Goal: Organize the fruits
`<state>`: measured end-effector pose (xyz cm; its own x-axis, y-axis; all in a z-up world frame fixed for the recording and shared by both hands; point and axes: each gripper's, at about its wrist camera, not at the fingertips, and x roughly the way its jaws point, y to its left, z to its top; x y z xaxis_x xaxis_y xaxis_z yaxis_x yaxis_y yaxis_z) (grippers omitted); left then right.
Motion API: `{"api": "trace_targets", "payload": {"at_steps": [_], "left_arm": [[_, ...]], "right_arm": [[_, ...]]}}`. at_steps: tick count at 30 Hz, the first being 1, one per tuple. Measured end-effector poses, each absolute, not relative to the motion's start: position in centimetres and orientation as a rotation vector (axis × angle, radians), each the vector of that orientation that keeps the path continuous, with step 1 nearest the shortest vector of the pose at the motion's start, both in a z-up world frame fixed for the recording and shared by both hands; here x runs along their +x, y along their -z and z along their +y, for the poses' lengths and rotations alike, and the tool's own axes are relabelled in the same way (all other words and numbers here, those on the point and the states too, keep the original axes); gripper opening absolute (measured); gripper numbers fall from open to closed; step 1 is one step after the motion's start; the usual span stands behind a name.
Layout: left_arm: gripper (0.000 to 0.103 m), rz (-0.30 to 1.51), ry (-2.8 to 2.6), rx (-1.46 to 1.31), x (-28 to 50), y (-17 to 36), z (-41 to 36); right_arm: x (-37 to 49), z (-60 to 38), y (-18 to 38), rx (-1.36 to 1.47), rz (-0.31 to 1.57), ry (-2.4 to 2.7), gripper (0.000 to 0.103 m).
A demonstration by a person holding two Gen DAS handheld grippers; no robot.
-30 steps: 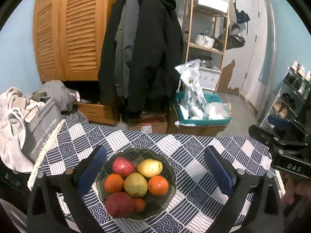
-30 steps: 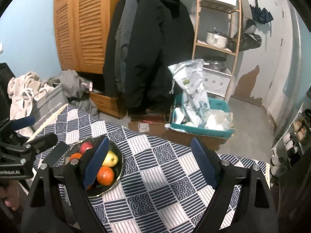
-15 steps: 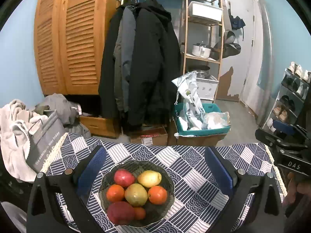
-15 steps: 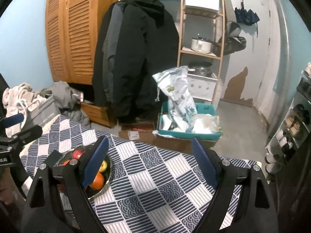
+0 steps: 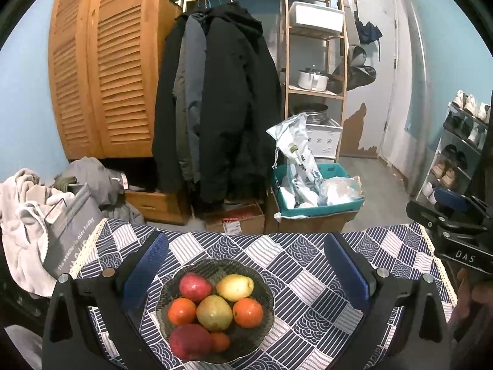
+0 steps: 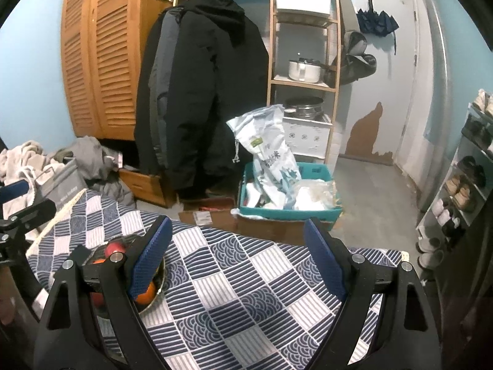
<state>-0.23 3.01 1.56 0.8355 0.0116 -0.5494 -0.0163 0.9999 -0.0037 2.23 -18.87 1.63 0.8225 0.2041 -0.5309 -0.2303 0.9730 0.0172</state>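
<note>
**Both grippers released above the fruit bowl on the checked desk**

The left gripper (image 5: 245, 273) hangs over the desk (image 5: 308, 265) with its blue-padded fingers (image 5: 144, 269) spread wide and nothing between them. Framed in the gap sits a dark patterned bowl (image 5: 265, 280), resting on the blue-and-white checked cloth near the desk's near edge. The bowl carries seven fruits: a red apple (image 5: 195, 286) at the back left, a yellow pear (image 5: 234, 286) at the back right, a greenish pear (image 5: 214, 313) in the middle, an orange (image 5: 182, 311) to its left and another orange (image 5: 248, 313) to its right, a large dark red fruit (image 5: 190, 341) at the front, and a small orange fruit (image 5: 220, 341) touching it on the right. The fruits lie packed together, touching one another.

The right gripper (image 6: 238, 256) is likewise released, its fingers (image 6: 323, 259) well apart and holding nothing. It looks across the bare cloth to the right of the bowl (image 6: 161, 283), which shows only in part behind its left finger; a red fruit and an orange one peep out there. In the left wrist view the right gripper appears at the right edge, beside the desk's far corner.

Beyond the desk stand a louvred wooden wardrobe (image 5: 101, 71), dark coats (image 5: 228, 101) on a rail, a wooden shelf unit (image 5: 314, 61) and a teal crate (image 5: 320, 197) filled with bags.
</note>
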Motion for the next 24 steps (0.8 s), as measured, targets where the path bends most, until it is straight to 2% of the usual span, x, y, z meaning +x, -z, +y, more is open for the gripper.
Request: {"api": "trace_targets", "payload": {"at_steps": [24], "left_arm": [[0.102, 0.596, -0.019, -0.016, -0.05, -1.31, 2.74]], "right_arm": [[2.02, -18.74, -1.61, -0.057, 0.550, -0.224, 0.086]]}}
